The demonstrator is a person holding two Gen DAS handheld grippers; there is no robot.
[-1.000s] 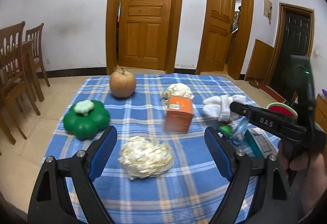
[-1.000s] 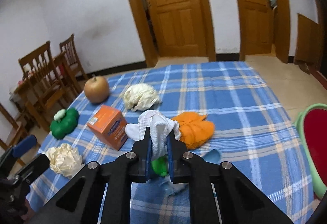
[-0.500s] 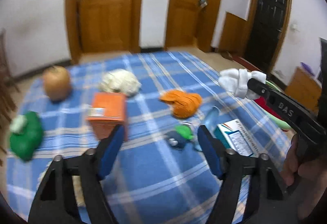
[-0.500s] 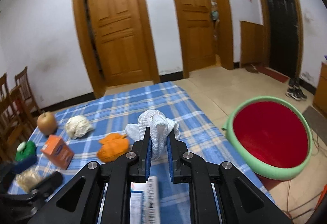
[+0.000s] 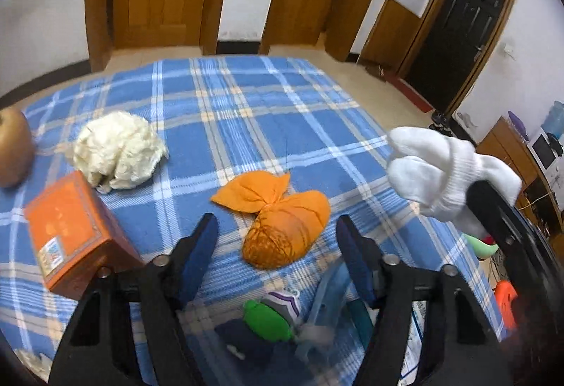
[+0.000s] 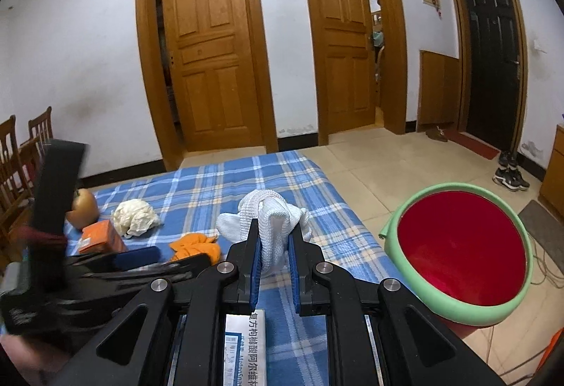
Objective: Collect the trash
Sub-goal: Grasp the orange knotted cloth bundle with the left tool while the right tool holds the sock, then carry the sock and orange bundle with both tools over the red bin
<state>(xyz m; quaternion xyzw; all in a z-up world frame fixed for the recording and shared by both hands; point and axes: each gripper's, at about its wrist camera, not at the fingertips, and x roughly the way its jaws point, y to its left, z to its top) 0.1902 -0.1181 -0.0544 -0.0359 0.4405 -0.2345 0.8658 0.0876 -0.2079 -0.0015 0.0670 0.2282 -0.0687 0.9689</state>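
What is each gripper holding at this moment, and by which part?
The right gripper holds the white sock bundle, its fingers pinching the lower middle. The left gripper is open and holds nothing, above the orange cloth.

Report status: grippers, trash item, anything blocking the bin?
Right gripper shut on white sock, held above table edge. Left gripper open, over orange cloth bundle. Green-rimmed red bin right, nothing blocking.

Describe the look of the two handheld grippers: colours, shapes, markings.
Both are matte black plastic frames with triangular cut-outs and silver pivot bolts. The left gripper carries curved fingers faced with dark blue pads. The right gripper has flat blue-lined fingers. No cables or readable markings show.
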